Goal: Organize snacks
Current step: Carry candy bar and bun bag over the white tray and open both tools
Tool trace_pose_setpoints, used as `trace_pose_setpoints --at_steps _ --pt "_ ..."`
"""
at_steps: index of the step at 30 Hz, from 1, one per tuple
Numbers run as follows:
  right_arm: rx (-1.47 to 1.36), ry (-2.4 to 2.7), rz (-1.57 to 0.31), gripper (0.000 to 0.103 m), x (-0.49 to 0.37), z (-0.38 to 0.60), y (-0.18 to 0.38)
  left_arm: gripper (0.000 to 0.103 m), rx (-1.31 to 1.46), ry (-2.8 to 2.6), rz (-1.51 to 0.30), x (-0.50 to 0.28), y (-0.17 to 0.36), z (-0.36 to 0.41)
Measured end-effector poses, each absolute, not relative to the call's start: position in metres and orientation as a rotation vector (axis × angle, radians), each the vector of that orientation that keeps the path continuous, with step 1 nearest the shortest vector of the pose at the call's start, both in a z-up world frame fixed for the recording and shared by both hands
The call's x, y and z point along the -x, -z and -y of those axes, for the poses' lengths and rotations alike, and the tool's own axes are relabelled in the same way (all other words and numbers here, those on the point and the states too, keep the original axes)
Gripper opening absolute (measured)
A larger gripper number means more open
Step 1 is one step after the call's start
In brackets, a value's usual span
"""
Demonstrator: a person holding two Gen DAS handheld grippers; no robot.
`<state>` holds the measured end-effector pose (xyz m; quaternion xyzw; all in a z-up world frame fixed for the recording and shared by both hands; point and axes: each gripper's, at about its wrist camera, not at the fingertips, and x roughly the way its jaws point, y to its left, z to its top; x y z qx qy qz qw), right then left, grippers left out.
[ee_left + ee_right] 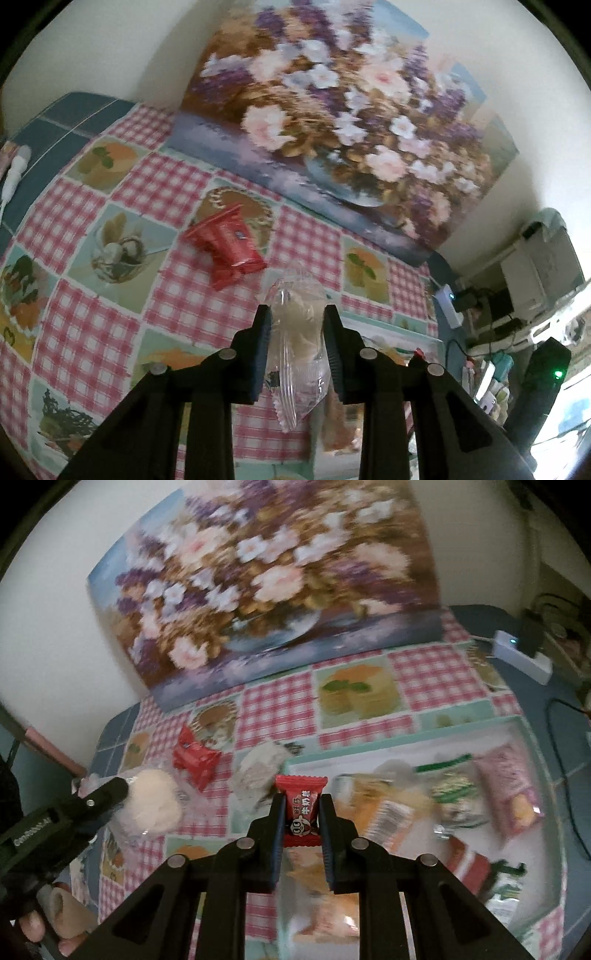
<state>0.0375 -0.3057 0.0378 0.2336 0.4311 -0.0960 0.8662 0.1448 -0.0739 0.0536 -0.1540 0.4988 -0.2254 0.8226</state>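
My left gripper [297, 314] is shut on a clear-wrapped pale round snack [301, 343], held above the checked tablecloth; it also shows in the right wrist view [151, 801] at the left. A red candy packet [229, 243] lies on the cloth ahead of it, also seen in the right wrist view [195, 760]. My right gripper [302, 805] is shut on a small red milk-candy packet [301, 812], held near the left edge of a clear tray [369, 755] holding several snack packets. Another pale wrapped snack [258, 768] lies on the cloth beside the tray.
A flower painting [332, 122] leans against the wall at the back of the table. A white power strip [521, 657] and cables sit at the far right. The tablecloth [166, 192] is pink-checked with food pictures.
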Motion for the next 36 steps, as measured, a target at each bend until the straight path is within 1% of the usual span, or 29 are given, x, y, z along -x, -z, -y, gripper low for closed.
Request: trace_pose_setpoints --at_steps 10,13,15,21,28,34,36 --pt "-0.529 0.337 -0.868 0.019 0.005 0.356 -0.043 0.028 0.258 0.606 -1.029 -0.116 -0.076 0.125" --pt "-0.546 0.367 -0.873 0.019 0.015 0.368 -0.040 0.025 0.223 0.648 -1.026 -0.106 -0.080 0.144" --pt "-0.554 0.383 -0.880 0.019 0.021 0.375 -0.037 0.018 0.196 0.684 -1.025 -0.099 -0.082 0.158" --pt "-0.576 0.407 -0.905 0.019 0.032 0.388 -0.027 0.018 0.121 0.750 -1.046 -0.081 -0.078 0.193" --pt "-0.597 0.407 -0.936 0.019 0.033 0.393 -0.016 0.018 0.136 0.674 -1.102 -0.093 -0.059 0.183" --pt "-0.604 0.399 -1.003 0.020 0.025 0.391 0.005 0.018 0.126 0.600 -1.147 -0.102 -0.041 0.176" --pt "-0.604 0.401 -1.025 0.020 0.023 0.391 0.011 0.021 0.121 0.584 -1.163 -0.104 -0.035 0.175"
